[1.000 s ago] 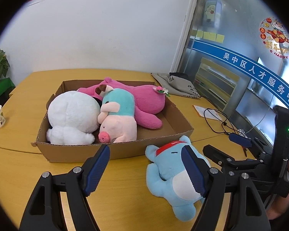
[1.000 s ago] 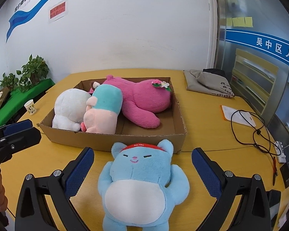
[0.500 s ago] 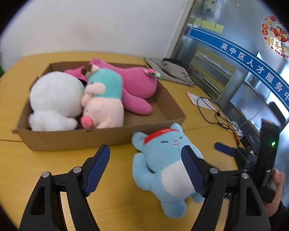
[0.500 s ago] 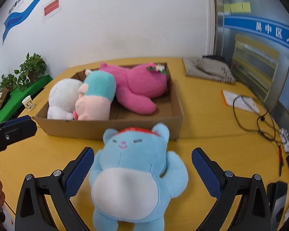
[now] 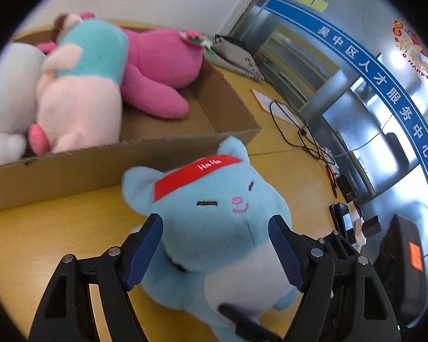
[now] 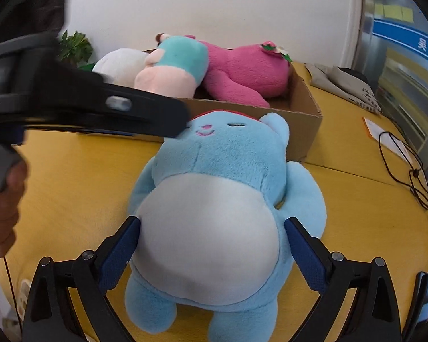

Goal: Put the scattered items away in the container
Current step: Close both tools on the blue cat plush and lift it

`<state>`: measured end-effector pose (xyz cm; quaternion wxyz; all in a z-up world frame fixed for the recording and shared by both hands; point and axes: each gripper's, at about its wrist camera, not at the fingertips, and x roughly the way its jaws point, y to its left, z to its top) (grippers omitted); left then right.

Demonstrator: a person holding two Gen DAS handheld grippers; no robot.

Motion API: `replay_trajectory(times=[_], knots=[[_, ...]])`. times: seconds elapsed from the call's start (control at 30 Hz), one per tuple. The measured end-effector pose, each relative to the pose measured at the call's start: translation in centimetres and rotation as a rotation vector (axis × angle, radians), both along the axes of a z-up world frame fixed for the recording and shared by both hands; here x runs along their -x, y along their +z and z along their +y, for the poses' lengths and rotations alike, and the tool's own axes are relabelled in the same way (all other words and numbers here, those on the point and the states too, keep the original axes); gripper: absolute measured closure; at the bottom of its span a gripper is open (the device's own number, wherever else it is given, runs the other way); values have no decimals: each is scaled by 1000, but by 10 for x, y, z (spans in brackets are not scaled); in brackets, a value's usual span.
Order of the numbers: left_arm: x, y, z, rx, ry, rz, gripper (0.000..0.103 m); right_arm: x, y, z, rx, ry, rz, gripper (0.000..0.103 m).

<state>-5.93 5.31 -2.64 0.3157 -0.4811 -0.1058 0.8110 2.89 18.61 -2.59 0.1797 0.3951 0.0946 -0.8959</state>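
At bottom centre, the left gripper (image 5: 215,245) and right gripper (image 6: 212,250) both straddle the blue toy (image 6: 216,199) on the table (image 6: 71,176), jaws apart, apparently not yet squeezing. Behind it sits the box (image 5: 162,154), holding three toys. Grasping step; next, close, lift, carry over the rim.

The light-blue plush cat (image 5: 214,222) wears a red headband (image 5: 197,175) stitched "Hallo". A blue wall stripe (image 5: 385,91), far right, reads 吴中区人才服务中心.
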Motion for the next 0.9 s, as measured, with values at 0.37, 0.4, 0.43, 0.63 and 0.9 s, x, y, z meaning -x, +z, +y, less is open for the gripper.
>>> replay_trajectory(times=[0.37,0.4,0.43,0.63,0.9], knots=[[-1,-8,4,-6,9,-28,39,-18,-9,-8,-45,76,13,8],[-2,-6,2,-7,13,-29,41,-19,-8,-9,-44,80,19,12],[-2,-5,-2,-14,20,-32,43,-21,-6,-10,-42,85,26,14],[-15,14,-14,-5,38,3,47,-34,4,-14,12,120,52,23],[-16,102,-18,-21,31,199,49,-33,57,-13,56,143,176,24]])
